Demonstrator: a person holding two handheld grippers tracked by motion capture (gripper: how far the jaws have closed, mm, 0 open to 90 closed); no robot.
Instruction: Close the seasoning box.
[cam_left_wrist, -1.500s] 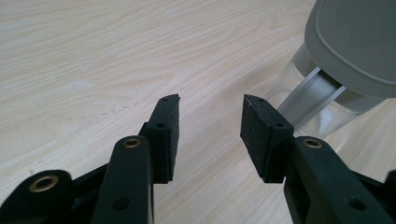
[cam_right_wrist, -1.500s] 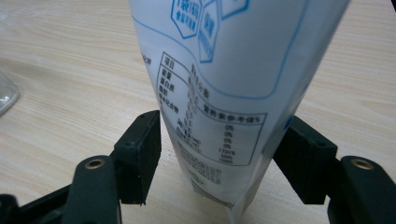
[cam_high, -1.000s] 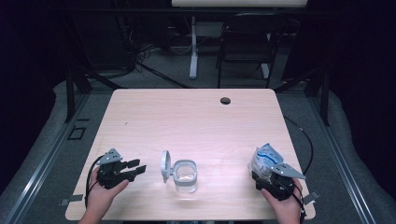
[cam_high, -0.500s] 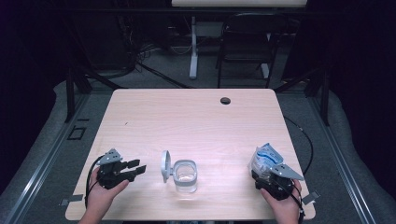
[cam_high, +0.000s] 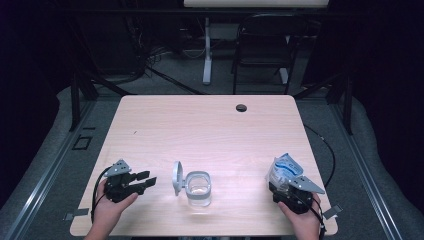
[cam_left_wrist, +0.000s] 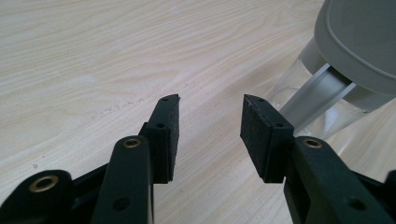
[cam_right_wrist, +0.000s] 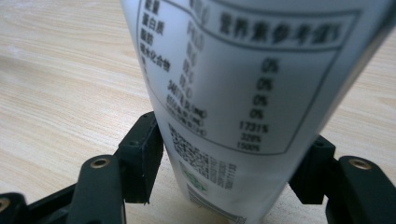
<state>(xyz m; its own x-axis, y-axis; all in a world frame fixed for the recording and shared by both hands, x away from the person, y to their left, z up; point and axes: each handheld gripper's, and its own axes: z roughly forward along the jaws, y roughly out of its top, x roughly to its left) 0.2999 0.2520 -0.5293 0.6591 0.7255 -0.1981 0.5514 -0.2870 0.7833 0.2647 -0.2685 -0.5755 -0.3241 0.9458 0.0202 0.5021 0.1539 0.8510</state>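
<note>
Right gripper (cam_high: 289, 186) at table's (cam_high: 210, 130) near right corner, jaws just closed a little, now clamped on both sides of white pouch (cam_high: 281, 170); pouch upright between jaws, printed label facing camera in right gripper view (cam_right_wrist: 243, 93). Left gripper (cam_high: 142, 180) near left front edge, jaws spread, nothing between them, pointing toward clear container (cam_high: 198, 188). Container at front centre, grey lid (cam_high: 177, 177) flipped open on its left side.

My left claw (cam_high: 142, 181) sits open on the table (cam_high: 210, 130) near the clear jar (cam_high: 198, 187) with its lid up, and my right claw (cam_high: 286, 186) holds a white bag (cam_high: 282, 169).
</note>
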